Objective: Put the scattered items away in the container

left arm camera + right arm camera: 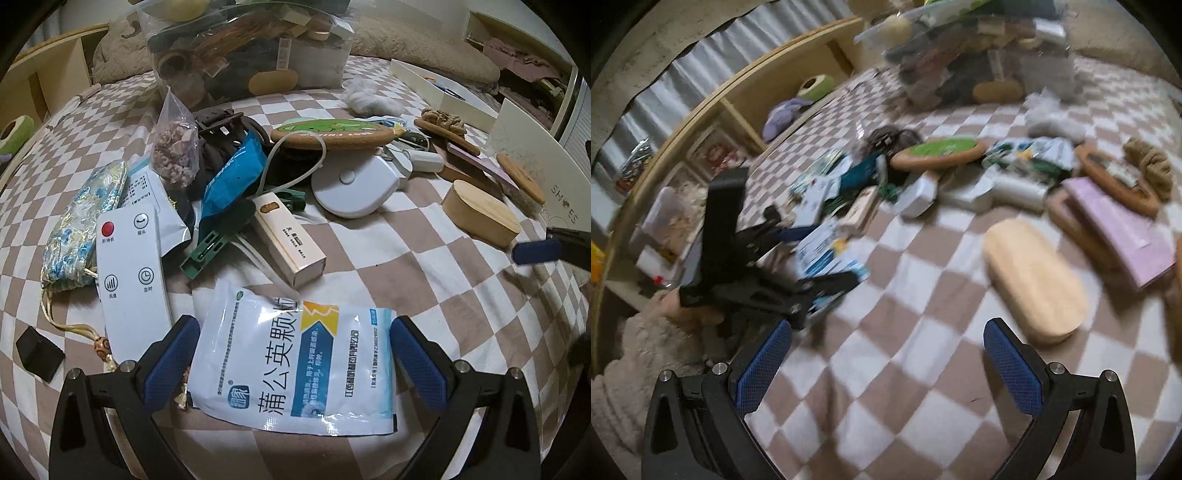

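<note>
Sachet [295,363] lies lengthwise between left claw [295,354] fingers.

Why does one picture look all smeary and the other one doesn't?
The right wrist view is motion-blurred: the wooden oval box and the pile look smeared. The left wrist view is sharp: the white sachet print is crisp. Both views bend at the edges.

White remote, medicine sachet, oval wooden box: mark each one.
White remote [129,273], left wrist view, middle of its face.
Medicine sachet [295,365], left wrist view, printed front.
Oval wooden box [1034,280], right wrist view, lid.
</note>
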